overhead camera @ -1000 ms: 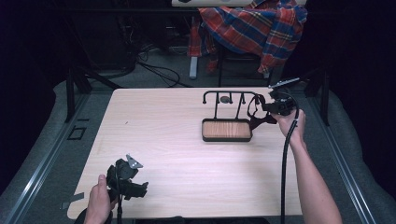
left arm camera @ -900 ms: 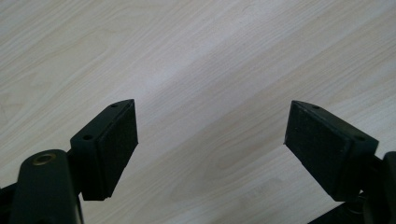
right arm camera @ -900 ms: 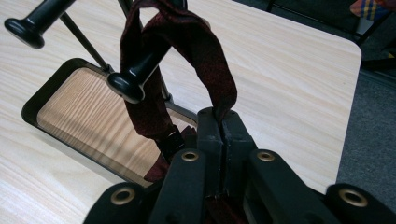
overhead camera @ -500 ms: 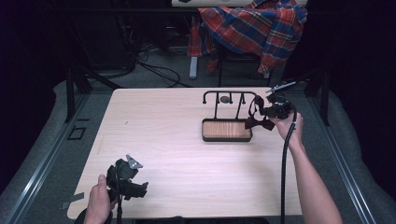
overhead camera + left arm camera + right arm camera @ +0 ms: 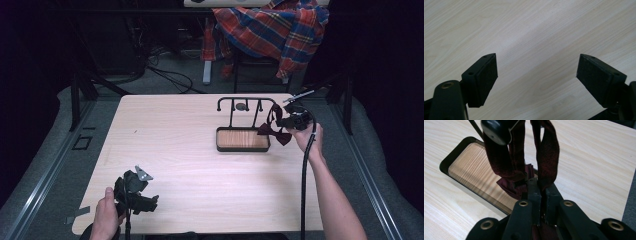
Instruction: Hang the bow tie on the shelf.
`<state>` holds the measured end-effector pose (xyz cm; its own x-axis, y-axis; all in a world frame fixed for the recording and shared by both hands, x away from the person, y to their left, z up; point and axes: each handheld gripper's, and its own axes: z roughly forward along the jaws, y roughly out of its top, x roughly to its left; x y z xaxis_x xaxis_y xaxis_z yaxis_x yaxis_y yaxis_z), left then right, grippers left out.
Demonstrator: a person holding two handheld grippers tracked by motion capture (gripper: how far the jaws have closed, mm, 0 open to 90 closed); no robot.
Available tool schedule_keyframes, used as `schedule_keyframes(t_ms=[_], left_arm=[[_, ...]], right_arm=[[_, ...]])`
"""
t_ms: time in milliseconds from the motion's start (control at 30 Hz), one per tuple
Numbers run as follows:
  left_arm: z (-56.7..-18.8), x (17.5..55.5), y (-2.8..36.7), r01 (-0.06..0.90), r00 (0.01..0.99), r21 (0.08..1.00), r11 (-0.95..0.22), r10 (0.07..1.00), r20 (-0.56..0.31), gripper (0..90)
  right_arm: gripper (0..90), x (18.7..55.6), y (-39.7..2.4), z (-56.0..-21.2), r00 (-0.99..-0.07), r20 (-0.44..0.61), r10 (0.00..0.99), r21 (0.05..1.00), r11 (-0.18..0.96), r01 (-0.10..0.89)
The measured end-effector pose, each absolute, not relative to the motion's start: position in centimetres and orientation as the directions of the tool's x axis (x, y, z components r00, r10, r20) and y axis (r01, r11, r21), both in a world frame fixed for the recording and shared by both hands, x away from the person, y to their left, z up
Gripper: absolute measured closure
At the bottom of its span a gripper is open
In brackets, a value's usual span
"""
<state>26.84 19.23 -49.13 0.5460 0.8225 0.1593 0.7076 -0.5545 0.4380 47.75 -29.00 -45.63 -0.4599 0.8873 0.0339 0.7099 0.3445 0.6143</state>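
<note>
Over by the black rack, the right gripper sat just beside its right end, jaws pinched tight on the strap of a dark red bow tie. The bow hung at the right edge of the rack's wooden tray, its strap looped up toward the rack's top bar. In the right gripper view the strap ran up past a round black knob, with the tray lying below. Well away from the rack, at the near left of the table, the left gripper rested in the person's left hand, jaws spread wide over bare wood, holding nothing.
</note>
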Motion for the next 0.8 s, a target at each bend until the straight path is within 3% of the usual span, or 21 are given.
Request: schedule_keyframes(t_ms=[267, 800], left_arm=[[-49.1, 26.9, 19.3, 0.708, 0.547, 0.437, -0.554, 0.823, 0.157, 17.2], [-49.1, 26.9, 19.2, 0.712, 0.543, 0.436, -0.551, 0.825, 0.156, 17.0]], right_arm=[[77.9, 47.7, -28.9, -45.6, -0.465, 0.02, 0.885, 0.615, 0.355, 0.704], [53.1, 46.0, -29.5, -43.7, -0.478, -0.005, 0.878, 0.638, 0.371, 0.675]])
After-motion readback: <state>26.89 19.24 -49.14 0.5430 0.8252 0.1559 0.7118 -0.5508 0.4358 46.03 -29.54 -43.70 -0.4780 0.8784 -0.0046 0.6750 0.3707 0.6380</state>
